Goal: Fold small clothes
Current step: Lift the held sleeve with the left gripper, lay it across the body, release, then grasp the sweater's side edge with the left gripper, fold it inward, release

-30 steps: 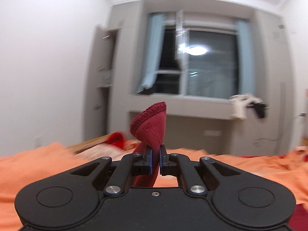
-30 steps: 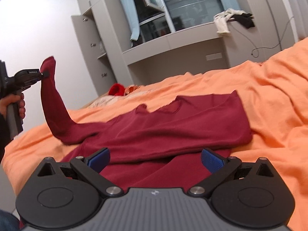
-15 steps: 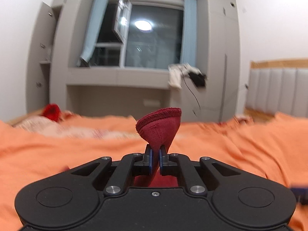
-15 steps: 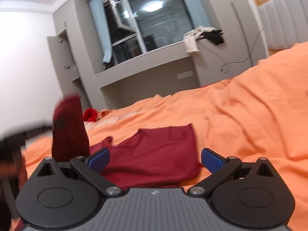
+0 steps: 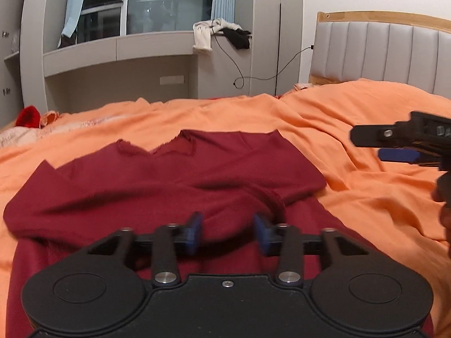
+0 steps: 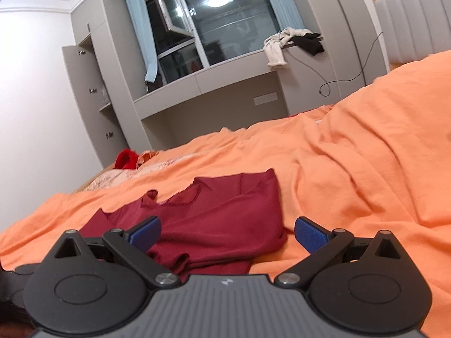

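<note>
Top (image 5: 180,174) lies flat on the bedspread (image 5: 352,129), neckline toward the window wall, one sleeve (image 5: 253,194) folded across its body. Left gripper (image 5: 227,232) low over the near hem; right gripper (image 6: 227,232) beside it to the right. Headboard (image 5: 380,48) far right; clothes (image 5: 217,32) on the ledge behind the bed.

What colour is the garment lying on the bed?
Dark red, plain with no pattern: the garment lies on the orange bedsheet. Best seen from the left wrist.
</note>
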`<state>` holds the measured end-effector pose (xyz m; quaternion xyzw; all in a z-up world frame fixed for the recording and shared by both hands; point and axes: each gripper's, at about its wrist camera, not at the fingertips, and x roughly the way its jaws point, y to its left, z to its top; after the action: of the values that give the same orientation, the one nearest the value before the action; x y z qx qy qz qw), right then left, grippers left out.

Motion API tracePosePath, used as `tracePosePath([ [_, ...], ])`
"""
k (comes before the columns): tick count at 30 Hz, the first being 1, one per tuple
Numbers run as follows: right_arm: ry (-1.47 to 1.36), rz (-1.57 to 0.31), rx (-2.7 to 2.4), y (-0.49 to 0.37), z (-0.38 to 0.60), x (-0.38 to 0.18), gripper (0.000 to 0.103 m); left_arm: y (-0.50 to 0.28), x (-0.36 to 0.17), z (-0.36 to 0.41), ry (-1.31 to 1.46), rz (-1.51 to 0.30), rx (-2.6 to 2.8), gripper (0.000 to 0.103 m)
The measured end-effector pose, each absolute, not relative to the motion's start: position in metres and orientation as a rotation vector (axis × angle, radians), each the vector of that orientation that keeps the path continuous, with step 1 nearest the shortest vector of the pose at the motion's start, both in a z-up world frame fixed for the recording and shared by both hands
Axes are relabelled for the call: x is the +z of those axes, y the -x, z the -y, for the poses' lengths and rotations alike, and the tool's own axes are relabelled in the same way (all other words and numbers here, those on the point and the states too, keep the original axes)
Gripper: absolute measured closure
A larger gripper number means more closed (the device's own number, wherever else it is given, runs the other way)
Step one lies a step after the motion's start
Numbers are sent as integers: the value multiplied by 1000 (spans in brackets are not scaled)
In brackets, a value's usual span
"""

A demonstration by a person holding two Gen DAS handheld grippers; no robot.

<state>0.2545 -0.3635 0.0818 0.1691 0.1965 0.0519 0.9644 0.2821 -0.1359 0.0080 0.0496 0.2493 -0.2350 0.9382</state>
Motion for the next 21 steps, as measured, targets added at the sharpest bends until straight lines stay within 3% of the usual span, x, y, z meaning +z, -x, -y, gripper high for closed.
tracePosePath([
  [4, -311, -439, 125, -261, 352, 75, 0, -274, 31, 119, -117, -514, -472, 24],
  [9, -269, -476, 164, -265, 339, 68, 0, -279, 44, 82, -116, -497, -346, 8],
  [17, -125, -431, 167, -276, 318, 63, 0, -341, 49, -23, 91, -470, 47, 8],
  [21, -77, -409, 172, -289, 311, 58, 0, -383, 44, -69, 213, -522, 176, 14],
])
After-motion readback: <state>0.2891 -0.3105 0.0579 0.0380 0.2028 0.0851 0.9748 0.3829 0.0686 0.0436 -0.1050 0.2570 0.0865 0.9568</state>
